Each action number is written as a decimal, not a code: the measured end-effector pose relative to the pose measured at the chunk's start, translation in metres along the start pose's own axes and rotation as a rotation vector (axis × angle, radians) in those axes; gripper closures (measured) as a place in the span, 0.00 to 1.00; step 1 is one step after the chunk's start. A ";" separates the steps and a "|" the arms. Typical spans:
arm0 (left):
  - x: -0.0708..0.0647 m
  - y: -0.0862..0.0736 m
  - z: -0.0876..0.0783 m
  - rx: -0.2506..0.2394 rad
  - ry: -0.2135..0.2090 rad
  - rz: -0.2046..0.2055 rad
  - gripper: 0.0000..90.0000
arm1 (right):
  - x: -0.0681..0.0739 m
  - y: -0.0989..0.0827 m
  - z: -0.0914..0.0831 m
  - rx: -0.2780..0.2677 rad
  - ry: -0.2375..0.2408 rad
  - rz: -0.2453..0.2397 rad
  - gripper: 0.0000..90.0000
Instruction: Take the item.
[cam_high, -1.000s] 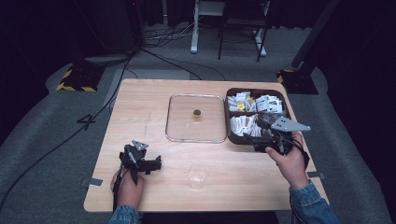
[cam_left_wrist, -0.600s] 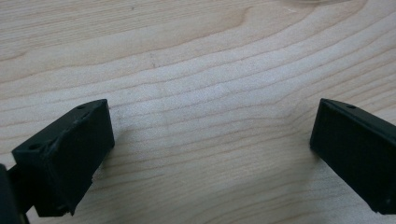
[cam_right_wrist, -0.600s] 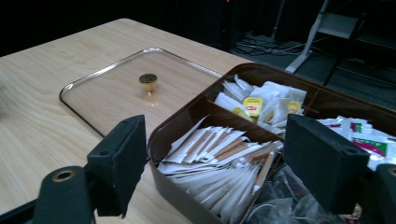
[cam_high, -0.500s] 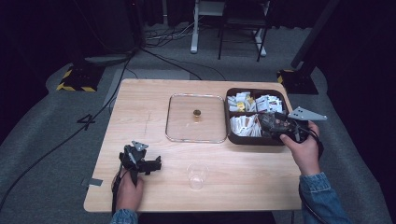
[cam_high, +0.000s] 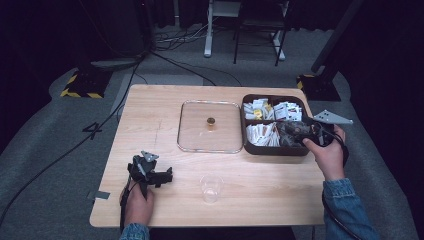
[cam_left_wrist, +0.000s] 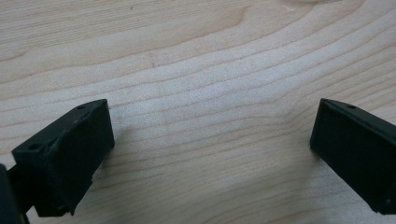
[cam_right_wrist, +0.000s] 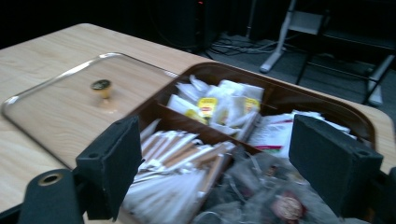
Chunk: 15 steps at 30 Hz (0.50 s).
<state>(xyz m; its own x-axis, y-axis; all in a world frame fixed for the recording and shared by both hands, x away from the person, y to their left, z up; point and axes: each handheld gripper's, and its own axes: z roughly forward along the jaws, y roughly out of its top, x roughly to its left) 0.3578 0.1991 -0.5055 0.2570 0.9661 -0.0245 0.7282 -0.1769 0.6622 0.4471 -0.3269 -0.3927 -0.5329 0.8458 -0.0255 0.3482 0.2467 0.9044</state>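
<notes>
Sachets in the brown compartment box (cam_high: 274, 148) at the right side of the table (cam_high: 260, 195) are what the action is about, so starting nearest and going back. Near left corner: left gripper (cam_high: 162, 177) lies on the bare wood, held by one hand (cam_high: 137, 200). In the left gripper view its jaws are spread wide with nothing but wood grain between them, so it's holding nothing. A bit to the right, near the front edge, stands one clear plastic cup (cam_high: 211, 188), upright, well apart from both grippers.

Farther back at the right, the right gripper (cam_right_wrist: 212, 177) hovers over the near right part of the box, in the other hand (cam_high: 327, 155). Its jaws have just been opening and now stand wide apart, nothing pinched between them; in the right gripper view they frame the box contents without touching any that I can tell.

Box count: one box, four compartments as far as I can see. White stick packets (cam_right_wrist: 173, 163) near left, dark crinkly wrapped sachets (cam_right_wrist: 261, 196) near right, yellow-label tea bags (cam_right_wrist: 212, 105) far left, white packets (cam_high: 287, 111) far right. Too many to count.

Just left of the box, touching or nearly so, lies one clear glass lid (cam_high: 210, 127) flat on the table with one small gold knob (cam_high: 211, 121) in its middle.
</notes>
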 end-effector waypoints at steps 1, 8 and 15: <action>0.000 0.000 0.000 0.000 0.000 0.000 0.00 | 0.000 0.000 0.000 0.000 0.000 0.000 0.20; 0.000 0.000 0.000 0.001 0.003 0.000 0.00 | -0.023 -0.005 0.005 0.042 -0.036 0.038 0.23; 0.000 0.000 0.000 0.001 0.003 0.000 0.00 | -0.033 -0.014 0.015 0.070 -0.061 0.054 0.24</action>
<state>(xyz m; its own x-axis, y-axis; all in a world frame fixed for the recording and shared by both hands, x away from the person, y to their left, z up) 0.3580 0.1988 -0.5053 0.2550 0.9667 -0.0226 0.7291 -0.1769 0.6611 0.4712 -0.3510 -0.4110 -0.4651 0.8852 -0.0054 0.4294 0.2309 0.8731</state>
